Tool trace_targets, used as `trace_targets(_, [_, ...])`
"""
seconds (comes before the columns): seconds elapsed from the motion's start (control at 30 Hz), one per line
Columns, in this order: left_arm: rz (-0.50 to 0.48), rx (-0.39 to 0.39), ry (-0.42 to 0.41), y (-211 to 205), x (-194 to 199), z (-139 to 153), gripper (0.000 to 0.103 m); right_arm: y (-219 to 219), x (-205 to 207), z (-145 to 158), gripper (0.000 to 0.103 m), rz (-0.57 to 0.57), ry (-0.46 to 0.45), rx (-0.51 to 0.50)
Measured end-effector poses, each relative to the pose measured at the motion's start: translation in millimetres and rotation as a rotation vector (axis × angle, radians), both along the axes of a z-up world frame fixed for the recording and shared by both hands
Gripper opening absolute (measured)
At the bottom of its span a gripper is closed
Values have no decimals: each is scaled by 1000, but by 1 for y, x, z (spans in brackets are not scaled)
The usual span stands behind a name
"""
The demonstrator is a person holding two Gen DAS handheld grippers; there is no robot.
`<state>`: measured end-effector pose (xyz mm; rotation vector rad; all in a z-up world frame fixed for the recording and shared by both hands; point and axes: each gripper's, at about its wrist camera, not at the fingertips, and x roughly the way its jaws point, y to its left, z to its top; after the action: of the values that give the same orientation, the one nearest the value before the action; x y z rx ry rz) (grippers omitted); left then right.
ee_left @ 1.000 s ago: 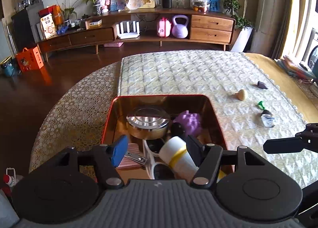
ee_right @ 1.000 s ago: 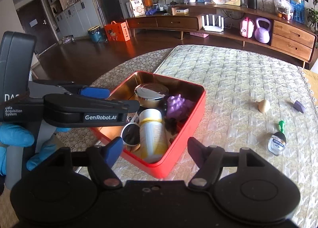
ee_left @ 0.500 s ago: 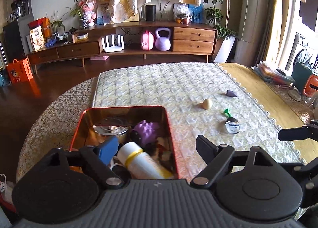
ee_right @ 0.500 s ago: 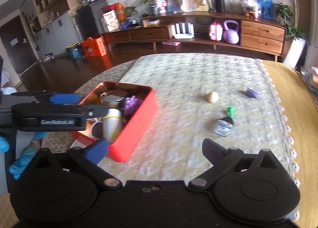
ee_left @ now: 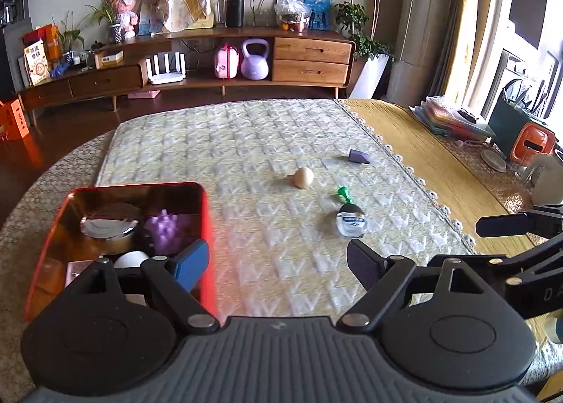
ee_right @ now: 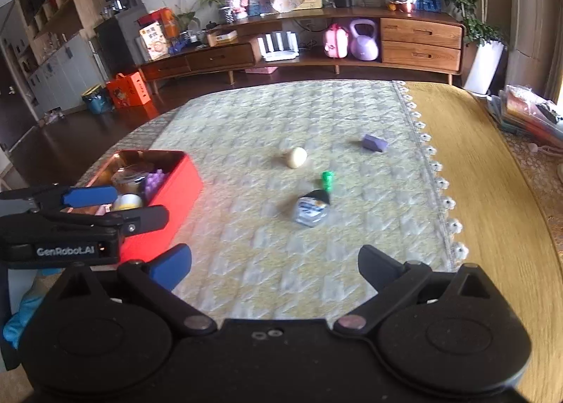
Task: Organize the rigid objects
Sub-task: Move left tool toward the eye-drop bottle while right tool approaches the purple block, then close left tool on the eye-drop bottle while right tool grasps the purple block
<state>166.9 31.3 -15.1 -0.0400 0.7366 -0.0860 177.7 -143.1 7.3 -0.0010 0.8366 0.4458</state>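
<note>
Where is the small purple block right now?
In both wrist views the purple block lies on the quilted mat, far right near its lace edge, beyond the beige knob and green piece.

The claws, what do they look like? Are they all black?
Mostly black. Each claw, left and right, has two round black discs, silver bolts, one blue finger pad and one black pad. White "GenRobot.AI" lettering marks the left claw's side. The hand holding it wears a blue glove.

Left tool [ee_left: 278,264] wide apart and empty, right tool [ee_right: 274,264] likewise — both seemingly angled downward
</note>
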Motion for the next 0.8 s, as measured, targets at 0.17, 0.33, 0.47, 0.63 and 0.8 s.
trace_targets(0.17, [-22,5,16,-21,17,-8,85,-22,29,-2,101,-31,1,-29])
trace_targets(0.33, [-40,17,29,-35,36,-16,85,-40,60,-4,101,-62,1,-52])
trace_targets(0.47, [-60,16,42,-47,52,-26,85,-45,88,-9,101,-80,6,-56])
trace_targets(0.63, [-73,30,64,-63,75,-42,85,-46,127,-22,100,-78,39,-50])
trace_targets(0.8, [-64,17,94,-71,95,-56,85,-41,165,-37,99,-70,67,-51])
